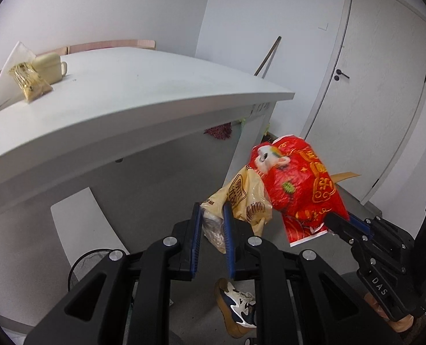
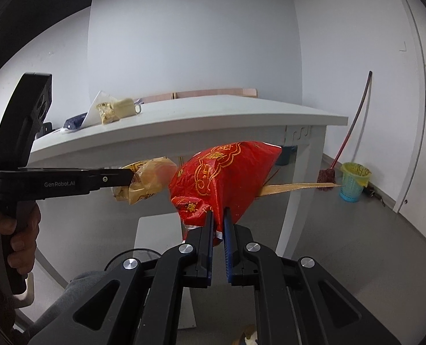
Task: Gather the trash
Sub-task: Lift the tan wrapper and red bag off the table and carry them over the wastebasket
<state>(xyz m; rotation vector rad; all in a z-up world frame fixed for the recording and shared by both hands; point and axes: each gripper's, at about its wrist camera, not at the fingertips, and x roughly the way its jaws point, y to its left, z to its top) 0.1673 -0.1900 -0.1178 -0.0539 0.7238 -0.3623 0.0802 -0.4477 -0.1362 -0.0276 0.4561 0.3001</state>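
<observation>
A yellow plastic bag with brown print hangs in the air, and my left gripper is shut on its crumpled neck. To its right hangs a red bag with gold lettering, held at its lower edge by my right gripper. In the right wrist view the right gripper is shut on the red bag, and the left gripper grips the yellow bag from the left. A strip of brown cardboard sticks out of the red bag. Both bags hang in front of the white table.
On the table lie a cream case, a yellow snack packet and a white sheet. A blue bin with a yellow liner and a mop stand by the wall. A shoe and a black mesh basket are below. A door is at the right.
</observation>
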